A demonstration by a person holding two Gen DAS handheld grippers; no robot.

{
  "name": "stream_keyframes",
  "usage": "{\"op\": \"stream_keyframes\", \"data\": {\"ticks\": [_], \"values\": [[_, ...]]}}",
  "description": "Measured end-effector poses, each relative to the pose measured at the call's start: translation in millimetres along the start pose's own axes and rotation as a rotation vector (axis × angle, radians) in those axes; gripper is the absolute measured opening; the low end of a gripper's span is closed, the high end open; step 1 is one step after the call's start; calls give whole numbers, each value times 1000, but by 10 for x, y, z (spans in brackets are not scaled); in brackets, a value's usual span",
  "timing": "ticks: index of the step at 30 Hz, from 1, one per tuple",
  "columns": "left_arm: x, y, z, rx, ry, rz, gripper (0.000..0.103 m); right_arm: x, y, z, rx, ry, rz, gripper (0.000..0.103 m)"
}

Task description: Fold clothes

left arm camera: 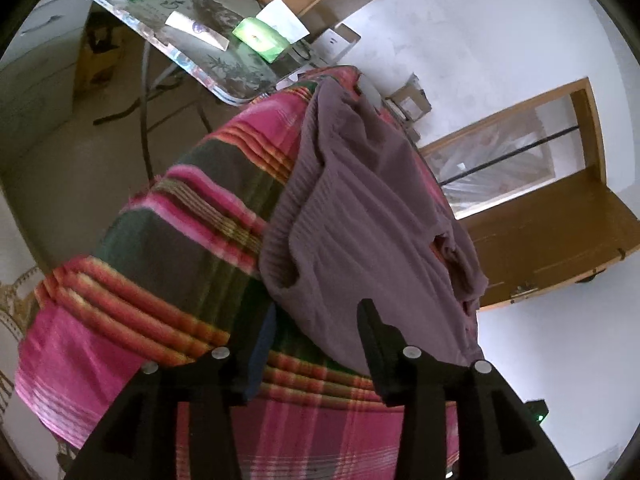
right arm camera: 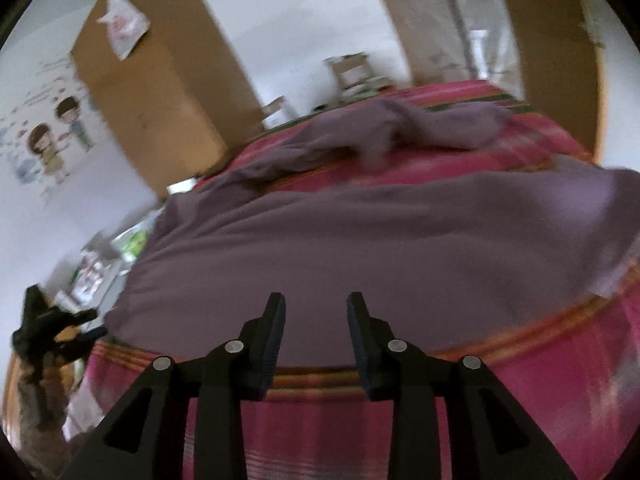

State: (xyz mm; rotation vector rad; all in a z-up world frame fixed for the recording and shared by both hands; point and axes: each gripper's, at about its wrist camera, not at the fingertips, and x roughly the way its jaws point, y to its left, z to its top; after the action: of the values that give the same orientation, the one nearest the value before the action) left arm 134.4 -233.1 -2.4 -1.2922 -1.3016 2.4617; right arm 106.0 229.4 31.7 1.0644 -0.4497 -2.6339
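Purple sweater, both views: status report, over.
Left hand-held gripper open, empty. Right hand-held gripper open, empty. Purple sweater rumpled on striped blanket, unfolded. Nothing in the way.

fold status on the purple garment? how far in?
Early. Done: the purple garment lies on the pink striped blanket, its body mostly spread, one sleeve still bunched at the far side. In hand: nothing; the left gripper and right gripper are both open above the near hem, no cloth between the fingers. Left: fold the sleeves in and fold the body; no finished fold shows.
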Motion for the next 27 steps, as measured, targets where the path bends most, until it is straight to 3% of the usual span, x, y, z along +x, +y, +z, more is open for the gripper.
{"op": "stream_keyframes", "data": {"ticks": [3,9,12,15,17,20,25,27], "values": [[148,-40,-17,-2,43,9,43,-120,-248,-52,79,-23,-46,34],[239,-69,12,-44,29,8,44,-319,-636,-144,207,-70,-119,38],[256,-56,21,-68,19,-2,43,-382,-775,-144,252,-97,-132,49],[280,-32,21,-91,5,3,33,-377,-873,-119,285,-106,-132,50],[277,-13,25,-100,-9,9,19,-341,-933,-73,296,-103,-136,50],[249,2,39,-101,-35,10,11,-310,-1048,-7,328,-115,-132,50],[193,-43,68,-98,-85,-11,7,-287,-1218,41,414,-139,-84,50],[172,-59,73,-102,-96,-18,7,-295,-1217,41,402,-145,-90,41]]}}
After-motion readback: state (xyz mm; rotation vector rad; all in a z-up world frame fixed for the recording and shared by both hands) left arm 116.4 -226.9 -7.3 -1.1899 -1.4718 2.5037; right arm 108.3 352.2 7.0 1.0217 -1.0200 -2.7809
